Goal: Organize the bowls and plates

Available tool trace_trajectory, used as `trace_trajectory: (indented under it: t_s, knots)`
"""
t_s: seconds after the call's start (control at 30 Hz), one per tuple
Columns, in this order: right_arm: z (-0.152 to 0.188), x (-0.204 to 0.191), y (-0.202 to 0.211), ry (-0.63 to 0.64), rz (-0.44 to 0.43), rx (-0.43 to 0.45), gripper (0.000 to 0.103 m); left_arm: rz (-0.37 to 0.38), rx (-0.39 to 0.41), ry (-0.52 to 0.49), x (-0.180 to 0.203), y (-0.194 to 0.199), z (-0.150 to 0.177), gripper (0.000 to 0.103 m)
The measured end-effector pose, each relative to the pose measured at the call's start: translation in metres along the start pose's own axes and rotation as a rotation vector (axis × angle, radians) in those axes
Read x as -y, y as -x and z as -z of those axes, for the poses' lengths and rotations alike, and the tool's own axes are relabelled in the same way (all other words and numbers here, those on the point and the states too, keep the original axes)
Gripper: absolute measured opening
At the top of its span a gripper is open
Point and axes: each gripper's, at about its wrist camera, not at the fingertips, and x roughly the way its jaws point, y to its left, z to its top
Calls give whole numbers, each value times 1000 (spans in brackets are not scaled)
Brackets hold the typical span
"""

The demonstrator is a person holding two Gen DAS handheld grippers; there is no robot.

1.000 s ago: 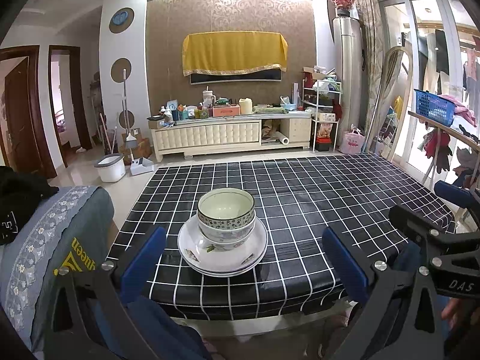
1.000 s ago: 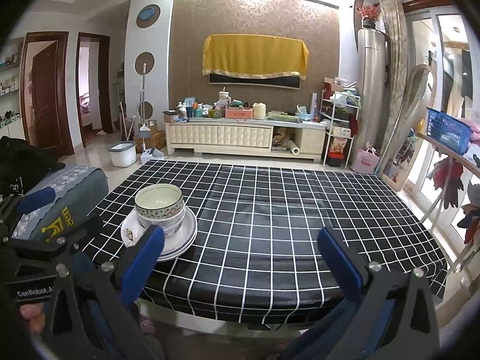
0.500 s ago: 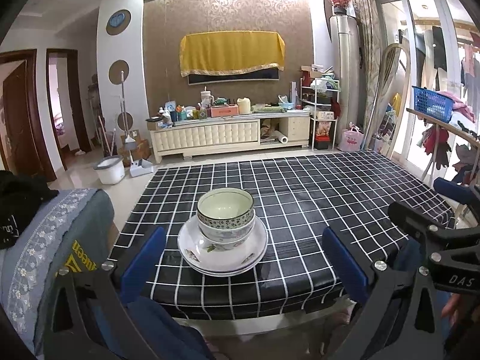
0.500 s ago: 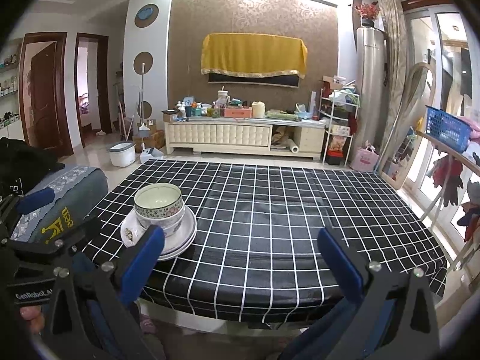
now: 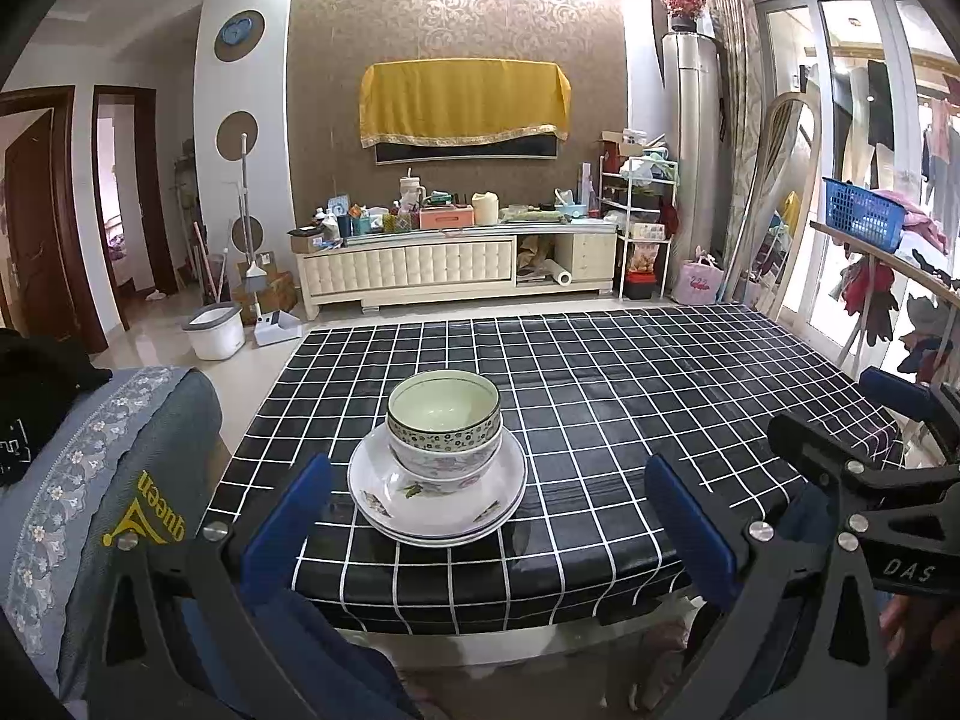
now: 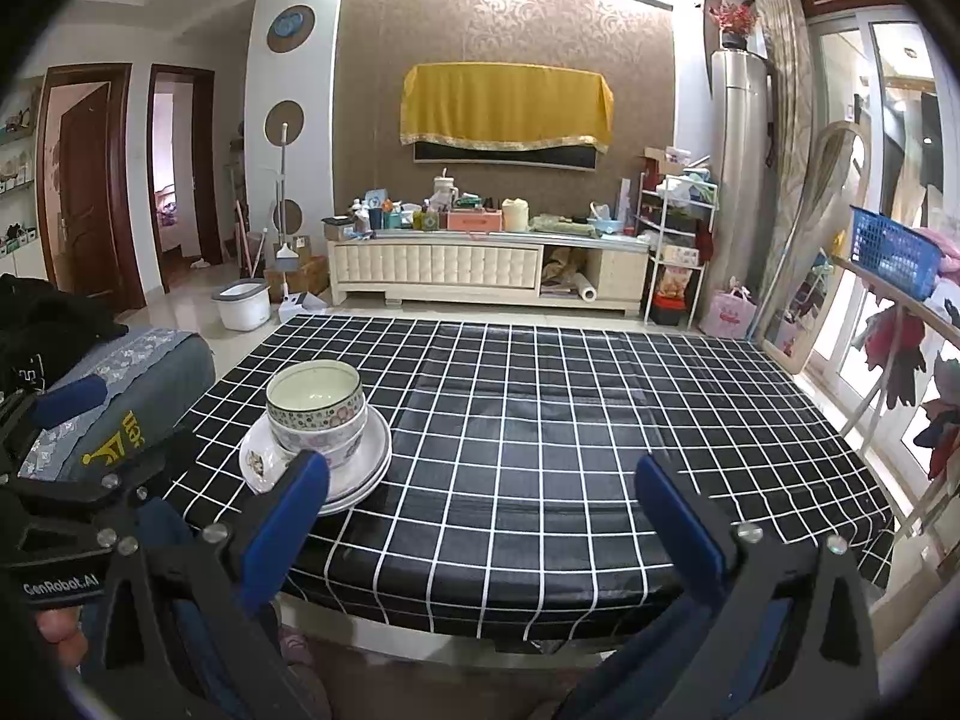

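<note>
Left gripper [image 5: 487, 513]: blue-padded fingers spread wide apart, holding nothing, poised off the near edge of the table with the stack of dishes framed between them.
Right gripper [image 6: 480, 510]: fingers likewise spread wide and empty, off the same near edge, to the right of the dishes; its left finger overlaps the plates in its own view, though contact cannot be told.
Bowls [image 5: 443, 420]: two nested, the upper one with a dark patterned band, sitting in the middle of the plates.
Plates [image 5: 437, 501]: a small stack of white plates with flower prints, flat on the table near its front left corner.
Table [image 5: 600, 396]: covered in a black cloth with a white grid; the dishes are the only things on it.
Chair [image 5: 102, 480]: just left of the table, draped in a grey-blue cover with yellow lettering.
Cabinet [image 5: 456, 264]: a cream low unit well beyond the table's far edge, against the wall, crowded with small items.
Yellow cloth [image 5: 462, 99]: hangs on the wall above the cabinet.
Blue basket [image 5: 864, 213]: far right of the table, on a rail by the windows.
</note>
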Motion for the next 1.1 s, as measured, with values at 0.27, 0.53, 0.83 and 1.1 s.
trace_trajectory:
  t_s: [0.27,0.53,0.83,1.1]
  knots:
    - [0,-1,2,0,3,0,103,1,-5,5,1,-1,1,103]
    - [0,-2,3,-1,2,-5,103,-4,-5,-3,2,0,1,103]
    - [0,-2,5,1,4,-7,103,-5,-13,-7,3,-1,2,103]
    - [1,-2,4,0,1,-16,103,-1,-21,-3,2,0,2,103]
